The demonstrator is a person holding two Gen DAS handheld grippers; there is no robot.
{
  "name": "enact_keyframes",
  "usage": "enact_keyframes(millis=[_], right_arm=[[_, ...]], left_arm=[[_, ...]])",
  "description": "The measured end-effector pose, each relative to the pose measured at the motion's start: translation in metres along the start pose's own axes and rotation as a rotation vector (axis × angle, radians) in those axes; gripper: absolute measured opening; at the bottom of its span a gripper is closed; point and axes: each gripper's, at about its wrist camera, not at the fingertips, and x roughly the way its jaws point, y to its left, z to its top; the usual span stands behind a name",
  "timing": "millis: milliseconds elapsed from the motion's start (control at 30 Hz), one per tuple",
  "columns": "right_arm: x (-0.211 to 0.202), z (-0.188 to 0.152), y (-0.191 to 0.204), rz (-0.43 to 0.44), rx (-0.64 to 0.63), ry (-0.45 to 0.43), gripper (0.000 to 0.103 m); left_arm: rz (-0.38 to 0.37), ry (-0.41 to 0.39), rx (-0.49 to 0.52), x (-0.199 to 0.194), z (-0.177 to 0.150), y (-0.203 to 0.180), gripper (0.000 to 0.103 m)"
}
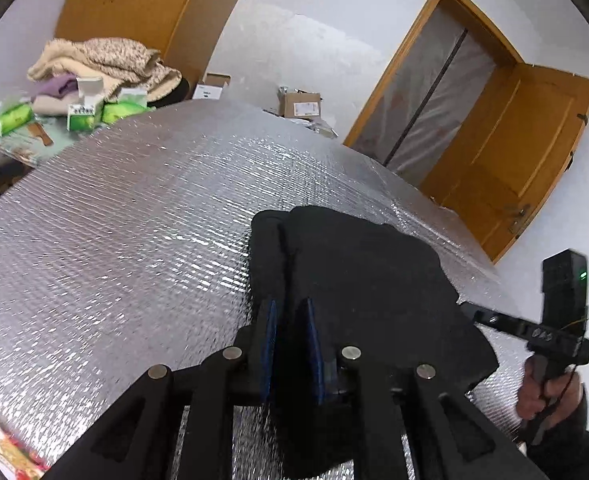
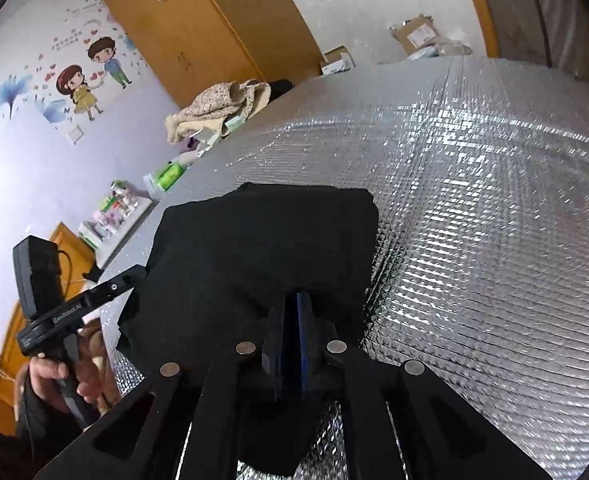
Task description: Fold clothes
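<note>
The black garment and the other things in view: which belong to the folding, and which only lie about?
Belong to the job: black garment, left gripper, right gripper, silver mat.

Lying about: heap of clothes, green packets, cardboard boxes.

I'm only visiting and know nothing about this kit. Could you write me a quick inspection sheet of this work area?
Surface: silver quilted foil cover, bare beyond the cloth.
Job's things: one black garment, partly folded, near edge lifted.
Clutter: pile of beige clothes, green packets, cardboard boxes at the far end.
Grippers: left gripper with cloth between its pads; right gripper closed on the cloth.
Cables: thin wire on the left handle.
Surroundings: wooden door, wardrobe, cartoon wall stickers.
</note>
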Motion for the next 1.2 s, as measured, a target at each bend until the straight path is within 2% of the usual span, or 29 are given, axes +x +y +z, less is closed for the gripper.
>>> enact_keyframes(millis=[67, 133, 200, 467, 567, 633, 867, 1000, 1133, 1200], right_arm=[[-0.008, -0.003, 0.004, 0.01, -0.007, -0.019, 0.01], [-0.011, -0.008, 0.0, 0.016, -0.001, -0.019, 0.022], [-0.012, -0.013, -0.003, 0.013, 0.022, -0.017, 0.026], [-0.013, -0.025, -0.02, 0.048, 0.118, -0.01, 0.034], [-0.011, -0.029, -0.026, 0.073, 0.151, 0.006, 0.032], [-0.016, -0.031, -0.024, 0.078, 0.136, 0.012, 0.011], [-0.051, -0.066, -0.029, 0.079, 0.141, 0.015, 0.01], [-0.086, -0.082, -0.043, 0.018, 0.164, -0.025, 0.012], [-0.117, -0.084, -0.057, -0.051, 0.204, -0.105, 0.013], [-0.128, -0.082, -0.061, -0.064, 0.218, -0.156, 0.014]], left_arm=[[0.017, 0.022, -0.003, 0.001, -0.006, 0.0, 0.017], [0.025, 0.019, -0.004, 0.002, -0.005, -0.005, 0.016], [0.026, 0.017, -0.004, -0.001, -0.004, -0.008, 0.016], [0.024, 0.046, -0.045, 0.004, -0.012, -0.003, 0.02], [0.022, 0.042, -0.022, 0.005, -0.012, -0.006, 0.019], [0.023, 0.043, 0.011, 0.006, -0.012, -0.012, 0.016], [-0.076, 0.084, 0.091, 0.019, -0.019, -0.044, 0.015], [-0.168, 0.124, 0.158, 0.032, -0.024, -0.076, 0.015], [-0.175, 0.128, 0.184, 0.033, -0.019, -0.089, 0.017], [-0.158, 0.104, 0.186, 0.028, -0.011, -0.092, 0.016]])
